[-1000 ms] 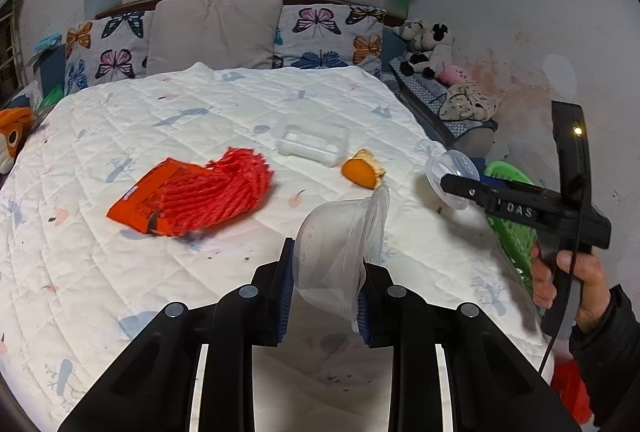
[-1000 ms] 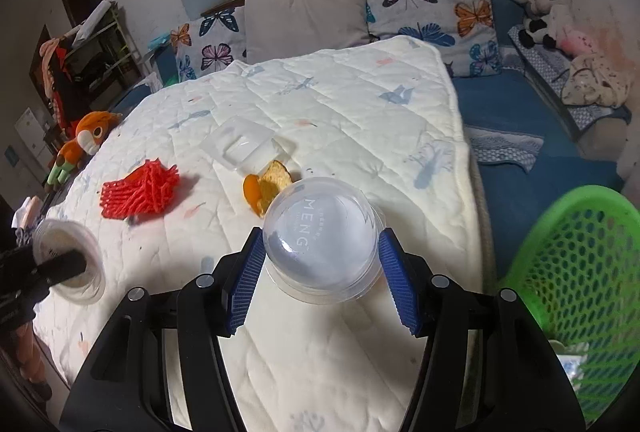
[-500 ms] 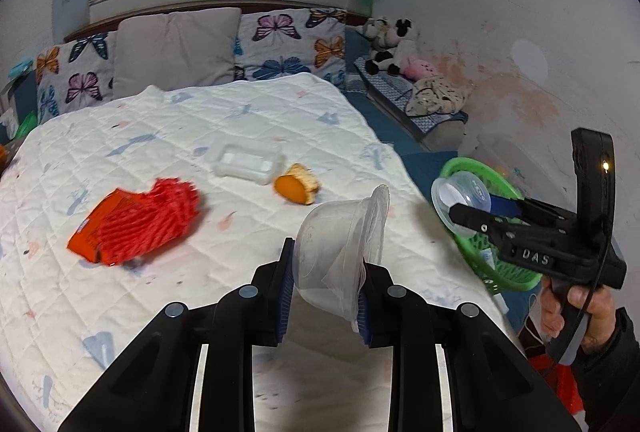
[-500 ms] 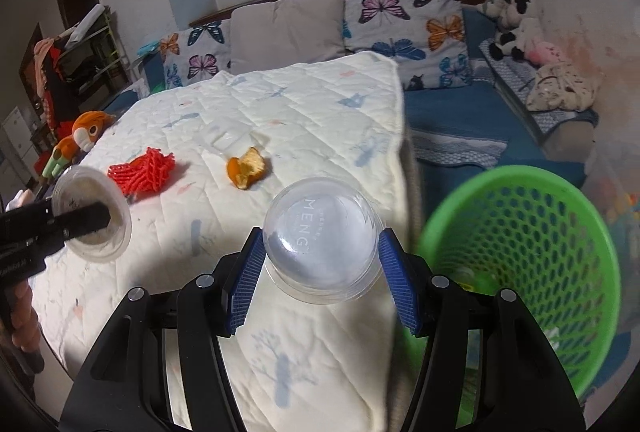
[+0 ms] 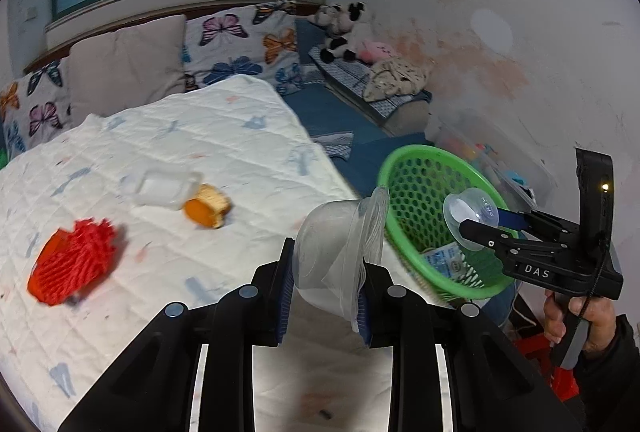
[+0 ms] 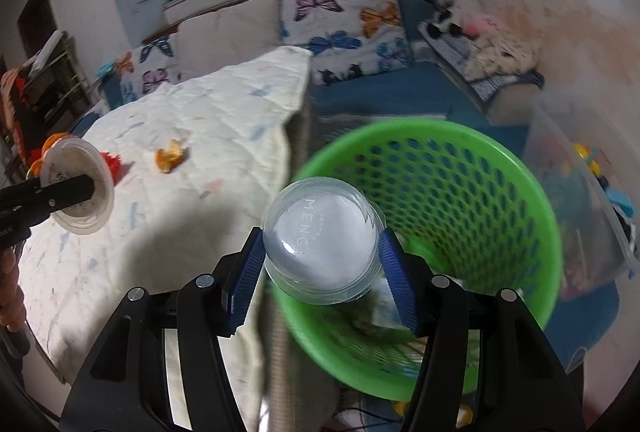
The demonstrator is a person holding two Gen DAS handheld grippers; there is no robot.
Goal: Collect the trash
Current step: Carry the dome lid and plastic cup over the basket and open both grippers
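Left gripper (image 5: 325, 286): blue pads pinched on a clear plastic cup (image 5: 336, 252), crumpled, lying on its side with its mouth turned right and a loose film lid hanging from the rim. Held above the near edge of the bed (image 5: 224, 152), just left of the basket.

Right gripper (image 6: 322, 268): blue pads pressed against both sides of a clear domed lid (image 6: 322, 240), white lettering "MENG" legible on the dome. Held over the near rim of the basket, at the gap between the bed's edge and the basket. In the left wrist view the same lid (image 5: 472, 216) sits at the basket's far right rim; a hand (image 5: 576, 320) in a dark sleeve grips the handle below.

Green basket (image 6: 500, 192): perforated plastic, round, standing on the floor beside the bed. Holds some paper or wrapper scraps at the bottom; contents blurred.

On the bed, white quilted cover:
- red mesh netting (image 5: 74, 260) lying over an orange wrapper, toward the left;
- orange peel piece (image 5: 206, 210), middle of the bed;
- clear rectangular plastic box (image 5: 164, 186), touching or just beside the peel, behind it.

Head of the bed: butterfly-print pillows (image 5: 244, 44) and a plain beige pillow (image 5: 120, 72).

Right wall: low bench with soft toys (image 5: 340, 28); clear storage bin (image 6: 580, 200) near the basket.
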